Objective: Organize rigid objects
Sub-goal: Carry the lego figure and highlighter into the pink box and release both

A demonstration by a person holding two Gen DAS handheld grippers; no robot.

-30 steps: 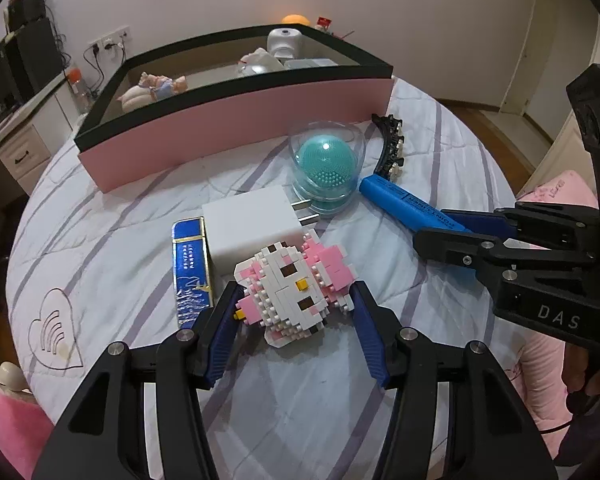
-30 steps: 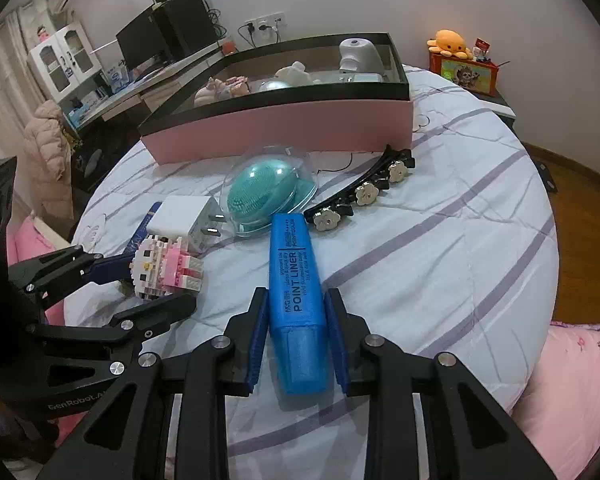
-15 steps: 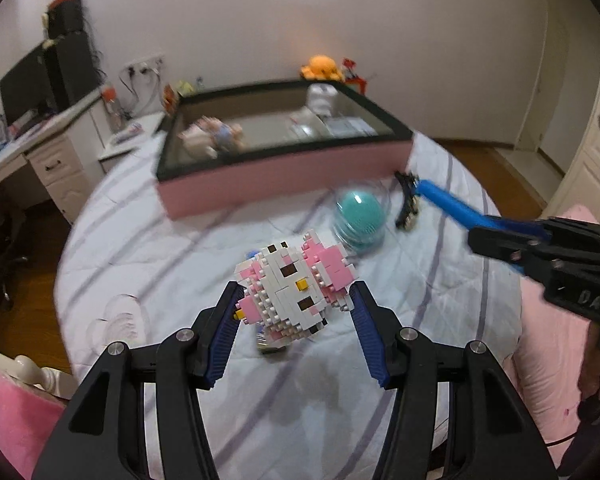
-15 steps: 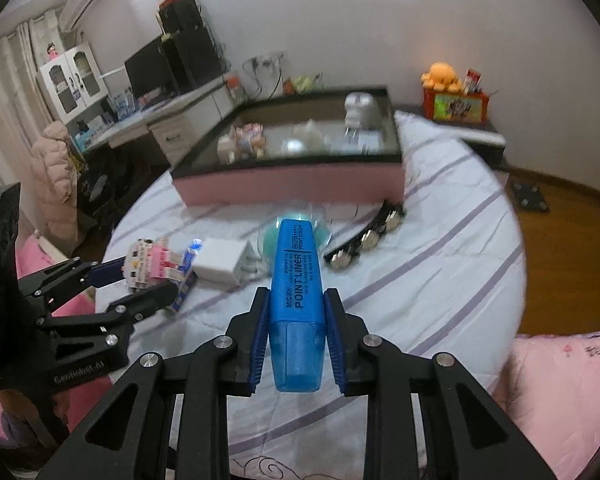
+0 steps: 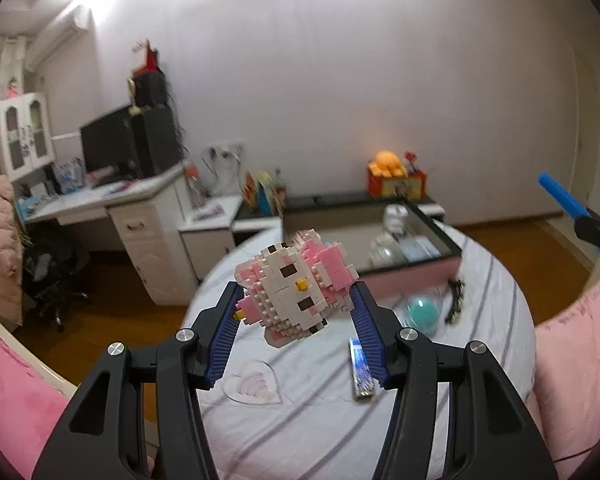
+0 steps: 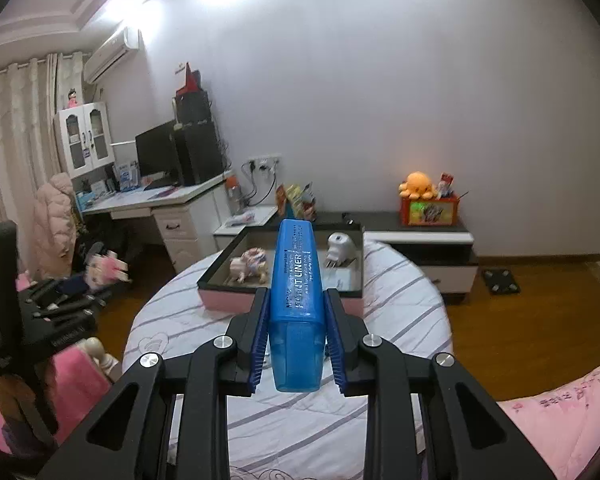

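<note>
Pink-and-white brick figure [image 5: 296,284] pinched in the left gripper [image 5: 296,320] jaws and blue highlighter [image 6: 298,300] clamped lengthwise in the right gripper [image 6: 298,344] hang high above the bench [image 6: 400,320], apparently bound for the pink-sided tray [image 6: 236,300] beyond.

left wrist: high, faces tray [image 5: 408,278] | right wrist: same | shared: bed [image 6: 400,312]
</note>
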